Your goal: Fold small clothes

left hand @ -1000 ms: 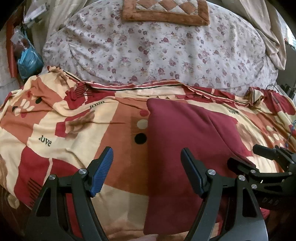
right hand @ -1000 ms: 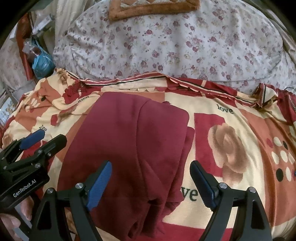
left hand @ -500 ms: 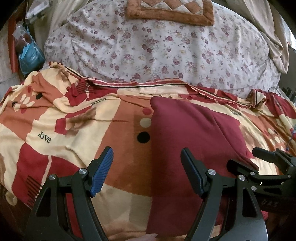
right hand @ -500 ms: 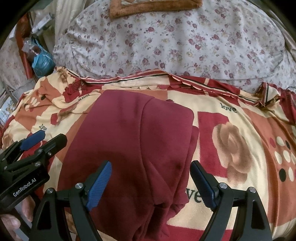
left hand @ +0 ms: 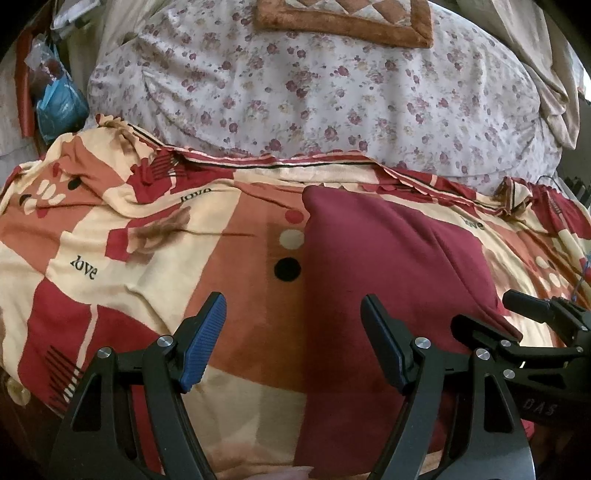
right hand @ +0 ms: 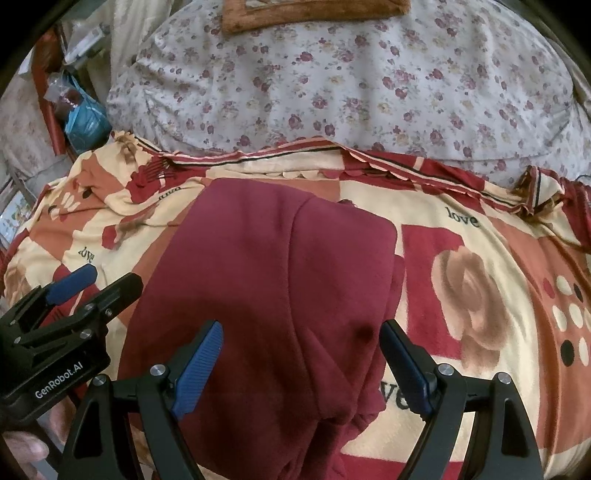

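Lying on a bed, a maroon garment (left hand: 376, 266) rests partly folded on a red, orange and cream blanket (left hand: 155, 258) printed with roses, dots and the word "love". Beyond the blanket's striped edge rises a bulky floral quilt (left hand: 314, 96), topped by a brown-bordered patchwork cushion (left hand: 343, 18). A blue plastic bag (left hand: 59, 107) sits among clutter off the bed's far left corner, and pale curtain fabric (left hand: 550, 74) hangs at the far right.

The left gripper (left hand: 293, 341) hovers with its fingers (left hand: 205, 339) spread wide, straddling the garment's left edge over the blanket and holding nothing; whether the tips touch the cloth cannot be told. The right gripper (right hand: 301, 363) hangs above the garment's near portion, its fingers (right hand: 199, 369) likewise spread wide and empty.

The right wrist view shows the garment (right hand: 266, 288) with one layer folded over another, a seam running down the middle and rumpled cloth bunched at its near right edge, beside a large printed rose. It also catches the left gripper (right hand: 70, 291) low at the left, marked "GenRobot.AI". The left wrist view shows more of the bare blanket to the garment's left, and the right gripper (left hand: 517, 317) reaching in from the right over the garment's edge.
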The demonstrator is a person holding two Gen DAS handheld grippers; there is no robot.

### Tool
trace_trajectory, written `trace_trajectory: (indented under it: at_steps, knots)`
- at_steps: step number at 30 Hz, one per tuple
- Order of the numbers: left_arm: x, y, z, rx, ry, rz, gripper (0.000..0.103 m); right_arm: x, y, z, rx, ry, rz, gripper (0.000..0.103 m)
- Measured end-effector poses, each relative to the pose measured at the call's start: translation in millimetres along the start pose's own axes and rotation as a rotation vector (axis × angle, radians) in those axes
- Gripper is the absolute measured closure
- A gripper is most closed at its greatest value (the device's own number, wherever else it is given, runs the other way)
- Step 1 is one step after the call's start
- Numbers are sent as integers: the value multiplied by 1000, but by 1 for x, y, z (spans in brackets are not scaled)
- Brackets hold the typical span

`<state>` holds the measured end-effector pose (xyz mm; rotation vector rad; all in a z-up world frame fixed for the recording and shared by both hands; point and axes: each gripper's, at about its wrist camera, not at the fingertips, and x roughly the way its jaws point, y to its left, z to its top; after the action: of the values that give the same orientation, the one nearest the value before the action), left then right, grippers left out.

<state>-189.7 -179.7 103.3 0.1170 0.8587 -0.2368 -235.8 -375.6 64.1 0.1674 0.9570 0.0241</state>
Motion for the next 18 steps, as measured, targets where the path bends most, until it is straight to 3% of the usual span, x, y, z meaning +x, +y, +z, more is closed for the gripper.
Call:
trace_trajectory:
  at_steps: [18]
  knots:
    - [6, 6, 1, -12, 9, 2, 27, 10, 2, 3, -9, 17, 5, 18]
